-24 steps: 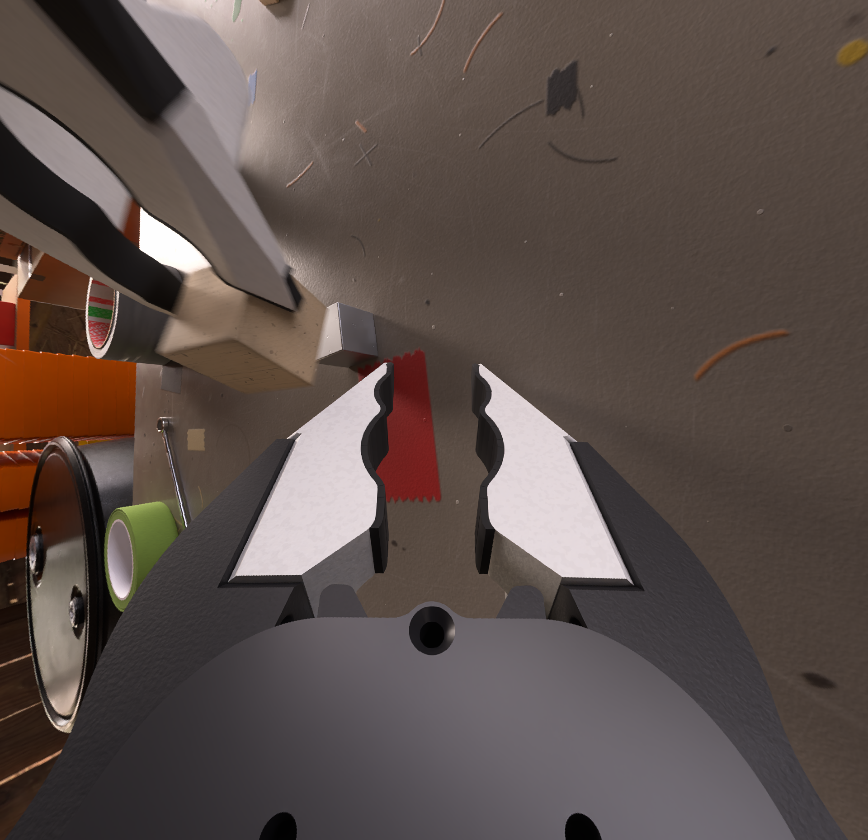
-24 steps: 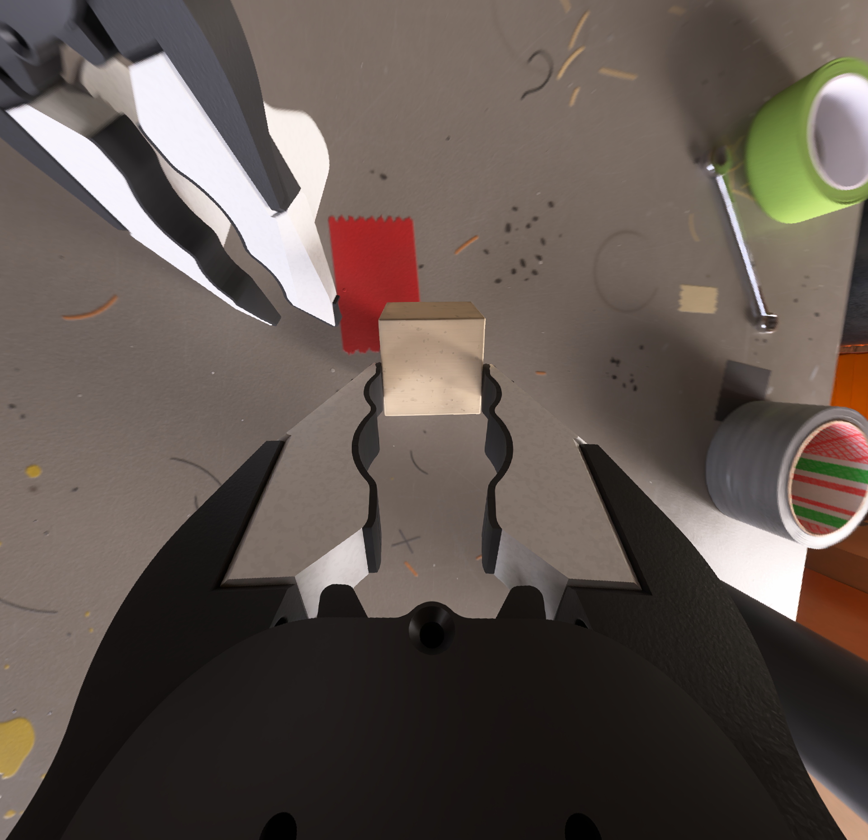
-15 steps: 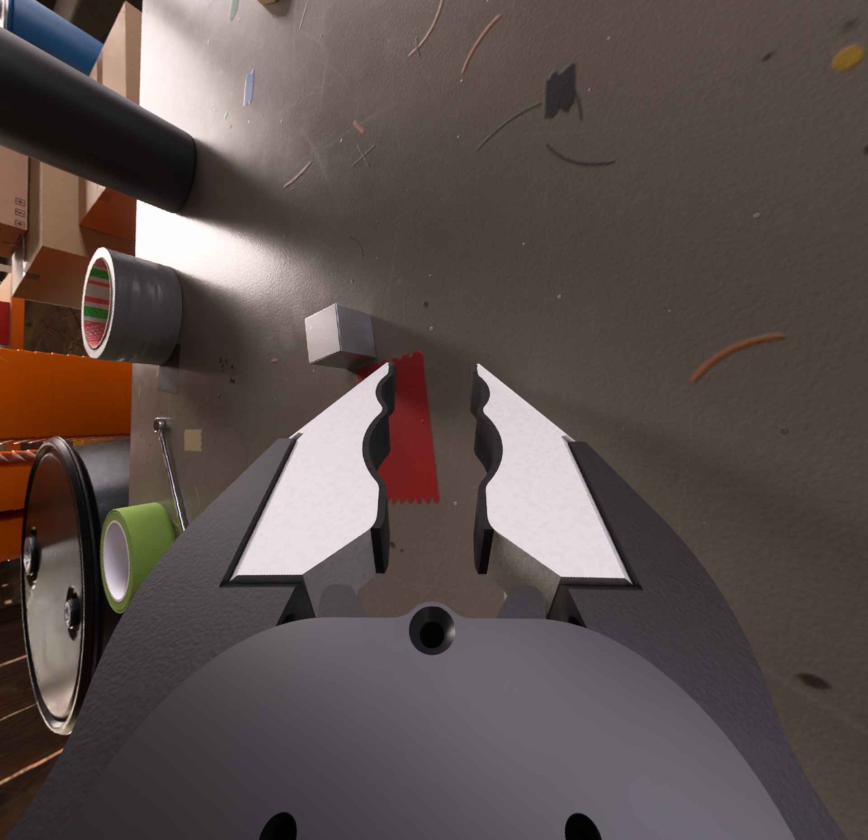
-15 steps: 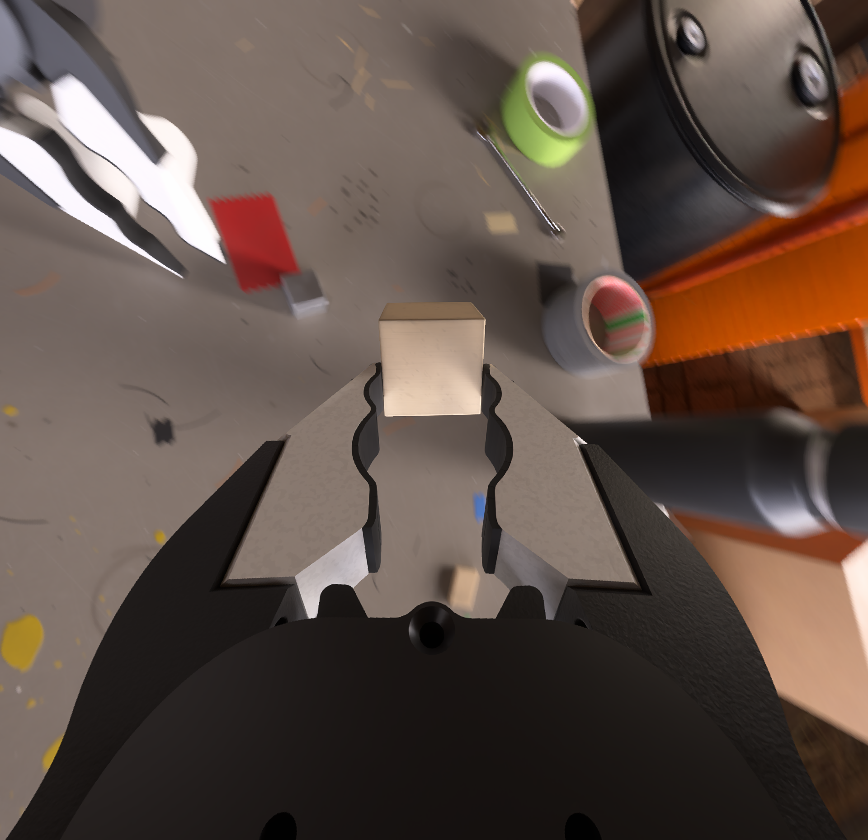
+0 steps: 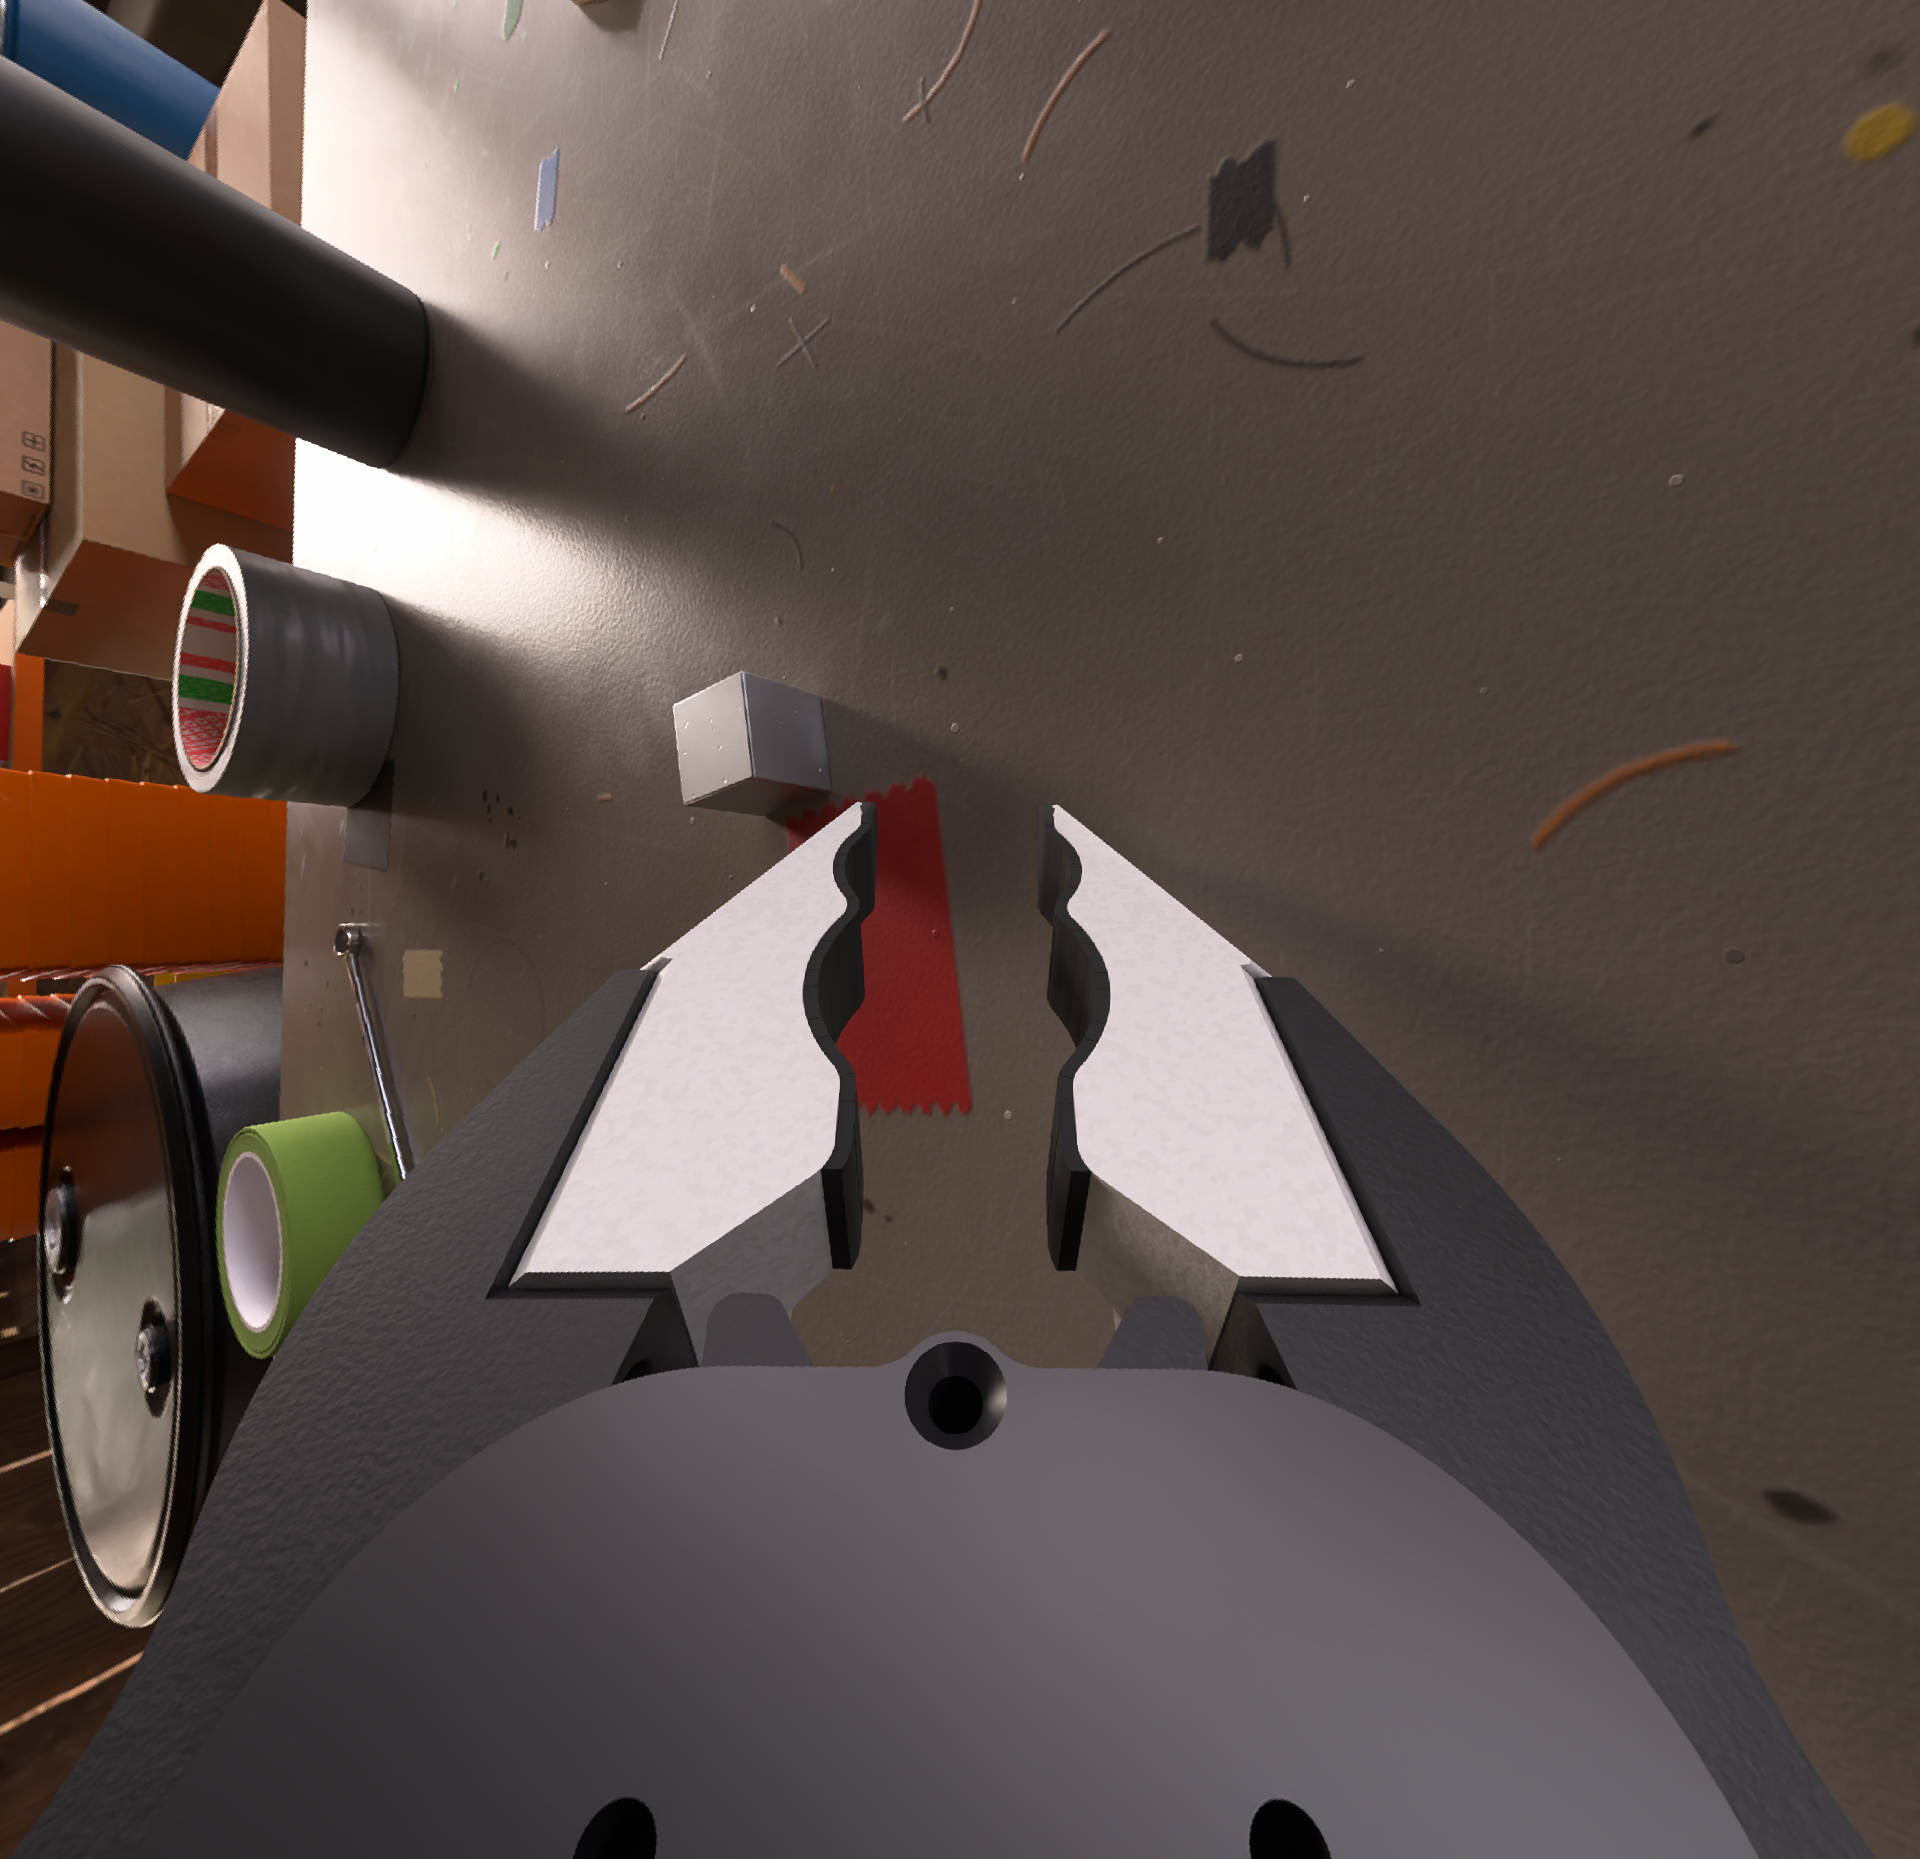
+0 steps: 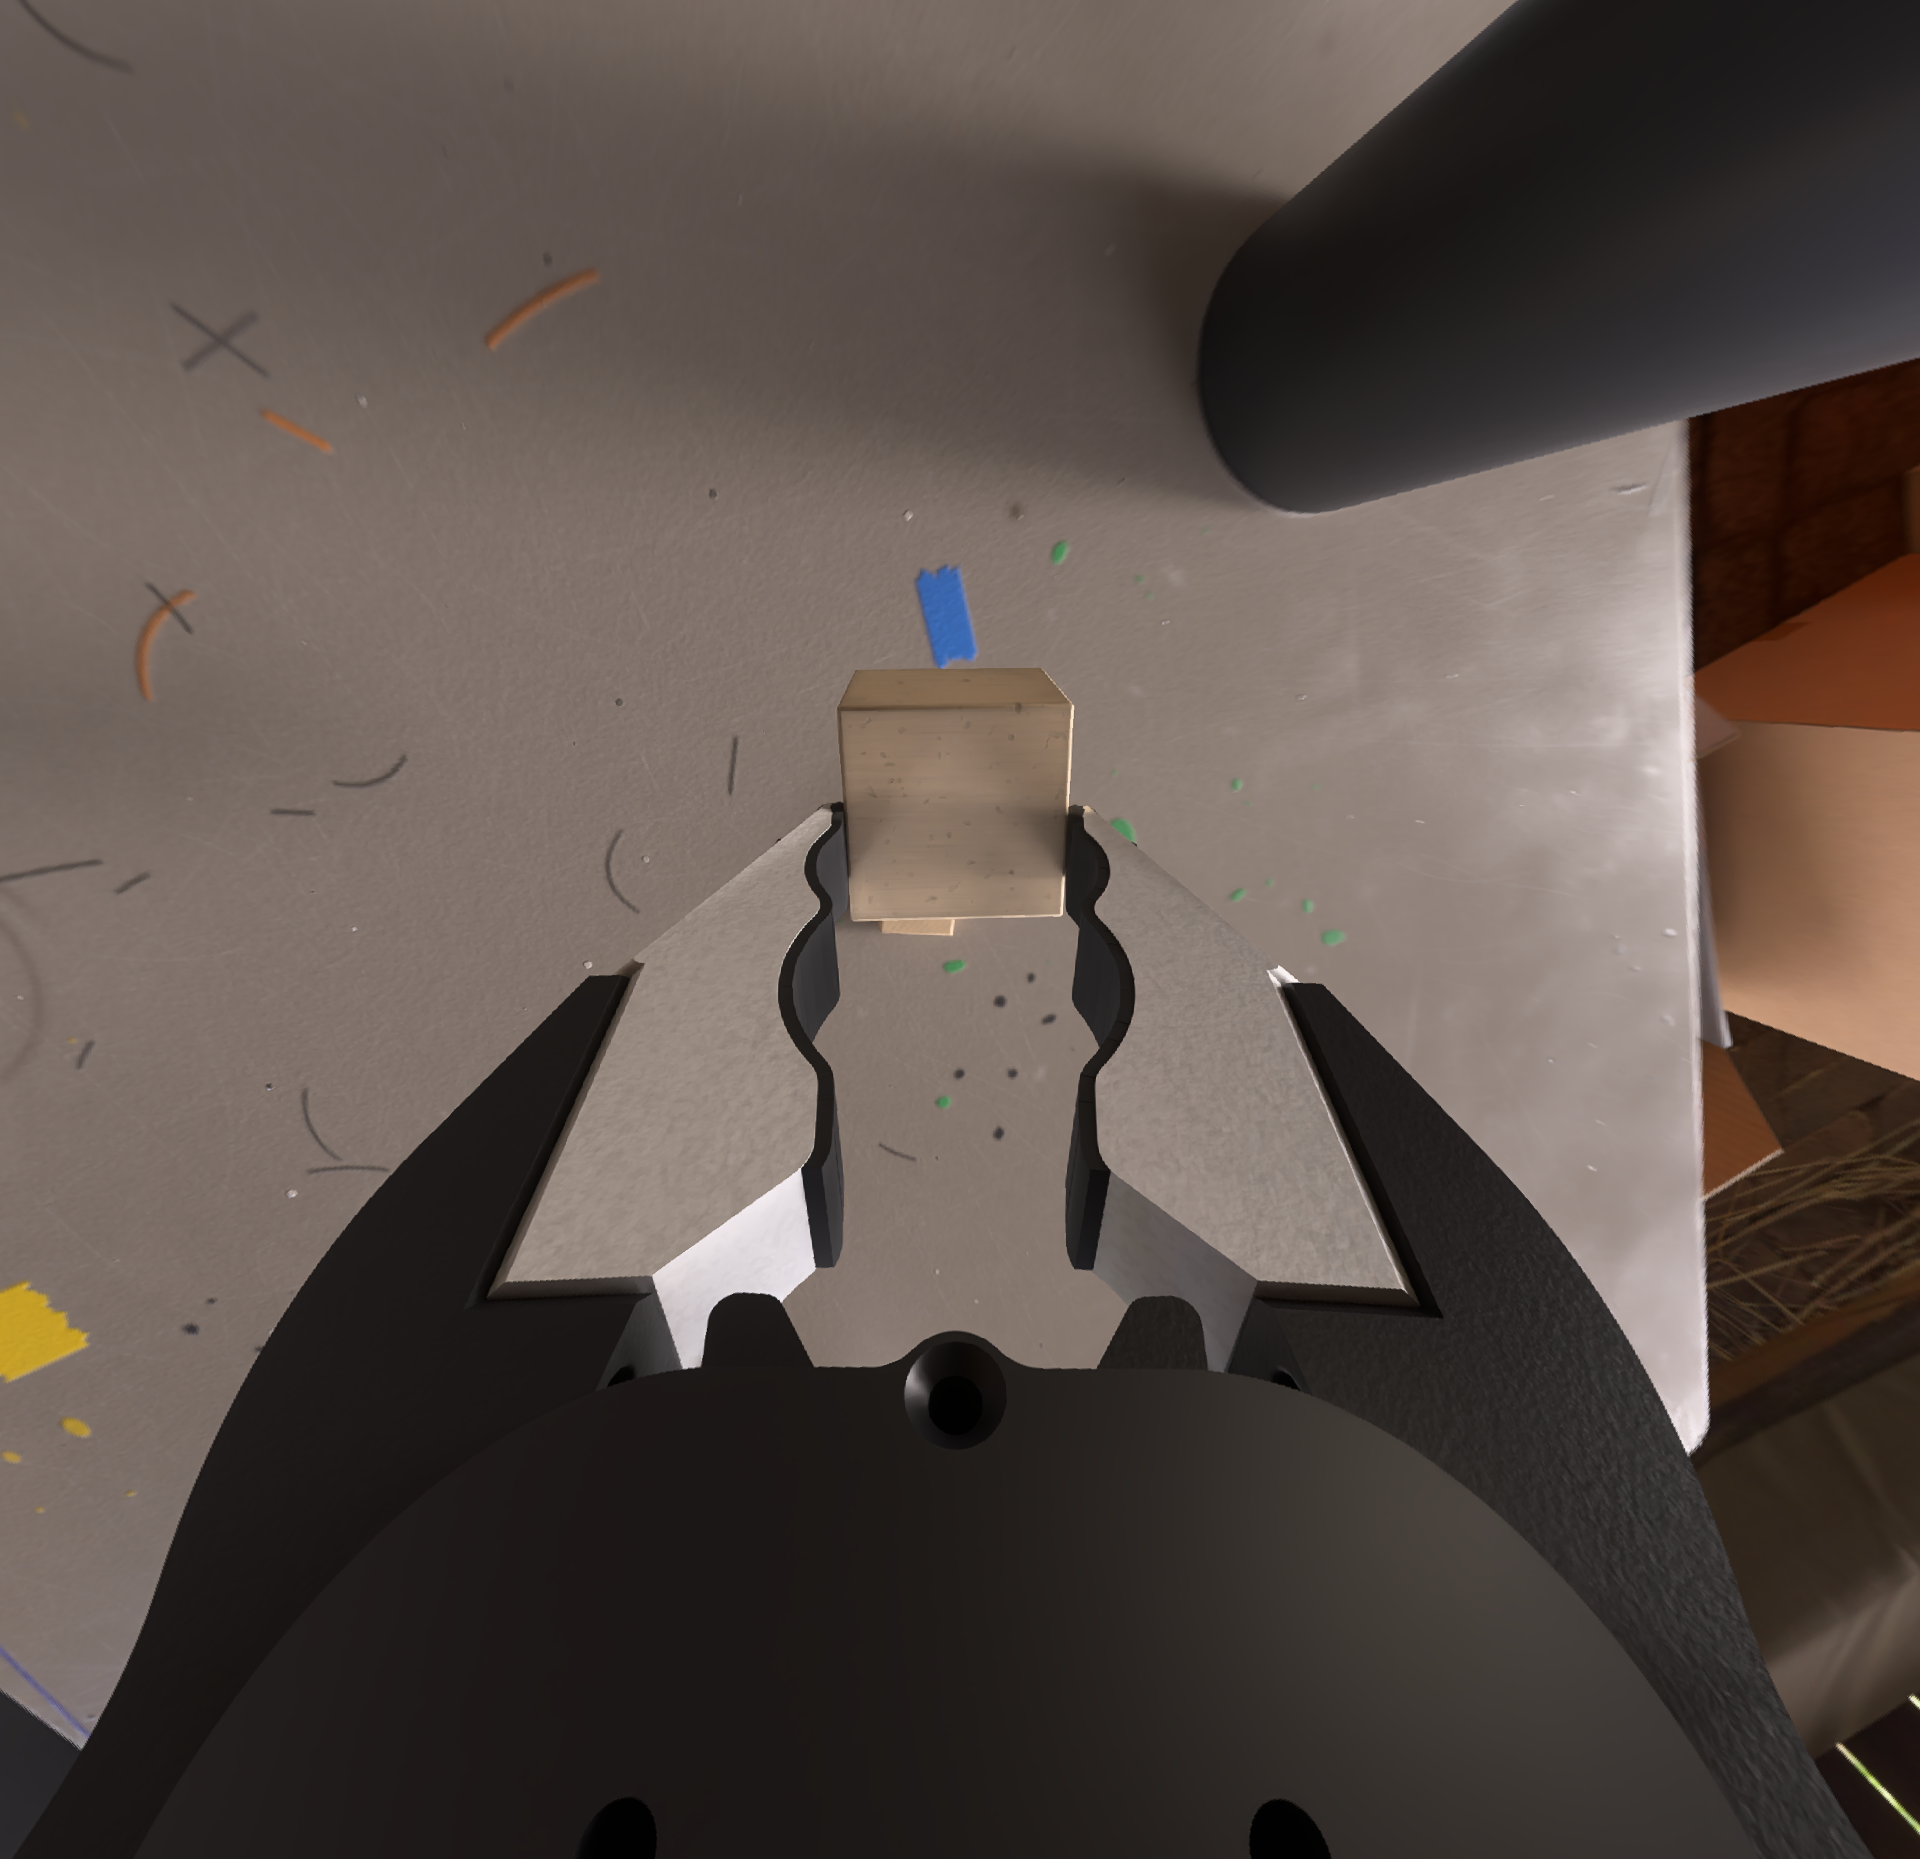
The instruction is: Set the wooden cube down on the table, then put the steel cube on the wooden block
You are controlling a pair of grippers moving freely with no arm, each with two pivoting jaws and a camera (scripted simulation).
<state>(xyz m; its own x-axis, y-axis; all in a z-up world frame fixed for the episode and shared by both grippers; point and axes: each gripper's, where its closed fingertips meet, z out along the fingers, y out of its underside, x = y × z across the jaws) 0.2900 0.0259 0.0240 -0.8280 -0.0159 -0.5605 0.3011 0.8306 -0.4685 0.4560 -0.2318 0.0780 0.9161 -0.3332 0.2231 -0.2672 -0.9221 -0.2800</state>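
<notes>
Pale wood shows between the tips of the right gripper (image 6: pixel 954 822): the wooden cube (image 6: pixel 954 801) is clamped there, its two side faces pressed by the fingertips (image 6: pixel 821 843), held above the grey tabletop (image 6: pixel 416 583). Beyond it on the surface lies a short strip of blue tape (image 6: pixel 945 620), with green paint flecks scattered nearby, and a small tan scrap (image 6: pixel 916 927) peeks out just beneath the cube's near edge. A thick black cylinder (image 6: pixel 1558 230) crosses the upper right corner of that view.

The left gripper (image 5: pixel 954 822) is spread apart with nothing between its fingers. A red tape patch (image 5: pixel 909 968) lies on the tabletop (image 5: pixel 1351 562) under the gap. The steel cube (image 5: pixel 750 739) rests on the tabletop just past the left fingertip, touching the far corner of the red patch. Farther left stand a grey duct tape roll (image 5: pixel 291 677), a green tape roll (image 5: pixel 291 1217), a wrench (image 5: pixel 369 1040) and a black drum (image 5: pixel 114 1290).
</notes>
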